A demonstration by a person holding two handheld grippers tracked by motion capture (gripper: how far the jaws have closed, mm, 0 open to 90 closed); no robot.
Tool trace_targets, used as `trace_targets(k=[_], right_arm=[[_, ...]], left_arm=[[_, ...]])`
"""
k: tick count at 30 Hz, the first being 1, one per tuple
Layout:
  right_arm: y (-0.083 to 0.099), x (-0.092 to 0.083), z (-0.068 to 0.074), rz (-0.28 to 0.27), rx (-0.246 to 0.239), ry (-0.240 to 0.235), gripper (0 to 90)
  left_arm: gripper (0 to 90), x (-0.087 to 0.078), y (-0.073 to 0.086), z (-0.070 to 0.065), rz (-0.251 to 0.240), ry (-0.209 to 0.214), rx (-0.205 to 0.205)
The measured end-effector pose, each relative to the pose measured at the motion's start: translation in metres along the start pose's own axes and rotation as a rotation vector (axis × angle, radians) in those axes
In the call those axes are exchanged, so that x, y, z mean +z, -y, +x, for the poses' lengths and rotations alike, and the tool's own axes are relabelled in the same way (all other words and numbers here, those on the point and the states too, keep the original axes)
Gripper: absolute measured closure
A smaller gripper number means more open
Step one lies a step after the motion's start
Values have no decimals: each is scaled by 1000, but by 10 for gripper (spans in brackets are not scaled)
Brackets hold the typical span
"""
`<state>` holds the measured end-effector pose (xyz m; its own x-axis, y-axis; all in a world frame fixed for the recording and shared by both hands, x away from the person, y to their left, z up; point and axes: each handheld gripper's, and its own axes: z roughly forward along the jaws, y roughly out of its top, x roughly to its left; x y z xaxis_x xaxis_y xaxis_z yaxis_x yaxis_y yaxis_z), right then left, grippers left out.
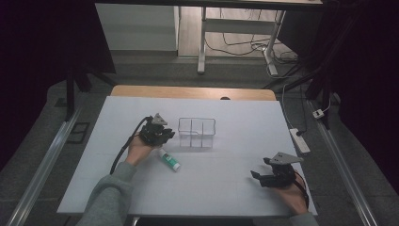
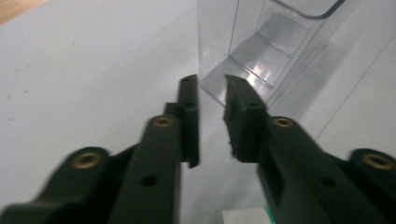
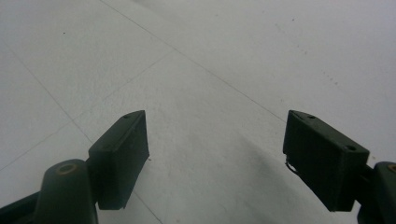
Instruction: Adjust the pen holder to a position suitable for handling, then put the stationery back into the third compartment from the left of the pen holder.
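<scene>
A clear plastic box with dividers stands upright near the middle of the white tabletop. A white tube with a green band lies flat in front of it, to its left. My left gripper hovers just left of the box, above the tube's far end. In the left gripper view its jaws stand a narrow gap apart with nothing between them, pointing at the lower corner of the box; a bit of the tube shows below. My right gripper rests at the front right, open wide and empty.
A wooden strip runs along the table's far edge. A white power strip and cables lie on the floor to the right. Metal rails run along both sides. Desk legs stand beyond the table.
</scene>
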<state>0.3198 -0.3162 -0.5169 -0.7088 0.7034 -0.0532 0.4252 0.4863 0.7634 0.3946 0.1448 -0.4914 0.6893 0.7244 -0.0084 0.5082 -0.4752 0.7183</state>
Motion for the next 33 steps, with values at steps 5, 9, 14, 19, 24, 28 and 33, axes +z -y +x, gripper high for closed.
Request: trace_targets(k=[5, 9, 14, 19, 24, 28, 33], right_arm=[[0, 0, 0, -7, 4, -3, 213], [0, -1, 1, -12, -1, -3, 213], [0, 0, 2, -21, -10, -9, 214], [0, 0, 2, -17, -15, -15, 214], [0, 0, 2, -11, -18, -17, 213], [0, 1, 2, -5, -24, -17, 214], [0, 0, 2, -4, -27, -17, 214]], left_arm=[[587, -15, 2, 4, -9, 25, 10], [501, -25, 5, 7, 1, 40, 15], [437, -37, 7, 7, 6, 54, 47], [401, -44, 8, 6, 12, 72, 75], [362, -51, 10, 8, 36, 83, 94], [352, -57, 12, 10, 39, 92, 116], [340, -62, 12, 8, 31, 91, 141]])
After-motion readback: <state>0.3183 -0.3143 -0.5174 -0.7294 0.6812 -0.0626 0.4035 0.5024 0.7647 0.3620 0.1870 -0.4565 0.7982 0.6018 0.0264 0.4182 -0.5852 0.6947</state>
